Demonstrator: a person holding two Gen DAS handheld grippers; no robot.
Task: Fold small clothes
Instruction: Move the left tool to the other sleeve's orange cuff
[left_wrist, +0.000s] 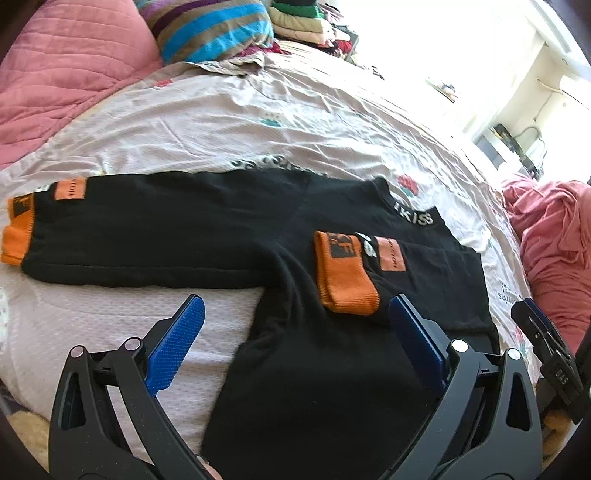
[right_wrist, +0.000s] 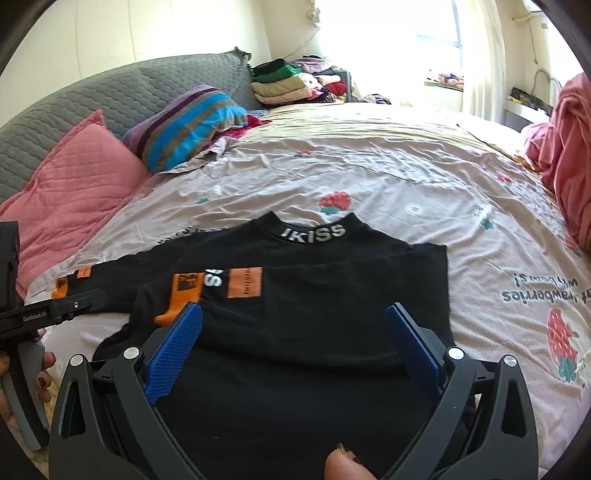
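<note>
A small black long-sleeved top (left_wrist: 207, 229) (right_wrist: 314, 302) with orange cuffs and an "IKISS" collar (right_wrist: 313, 233) lies flat on the bed. One sleeve is folded across the body, its orange cuff (left_wrist: 345, 273) (right_wrist: 181, 299) lying on the chest. The other sleeve stretches out to the left, ending in an orange cuff (left_wrist: 18, 230) (right_wrist: 61, 288). My left gripper (left_wrist: 295, 310) is open and empty above the top's lower body. My right gripper (right_wrist: 293, 317) is open and empty over the folded sleeve and hem. The right gripper also shows at the right edge of the left wrist view (left_wrist: 546, 339).
The bed sheet (right_wrist: 369, 166) is pale pink with strawberry prints. A pink pillow (right_wrist: 74, 177), a striped pillow (right_wrist: 188, 118) and stacked folded clothes (right_wrist: 288, 83) lie at the head. A pink blanket (right_wrist: 565, 147) is bunched at the right edge.
</note>
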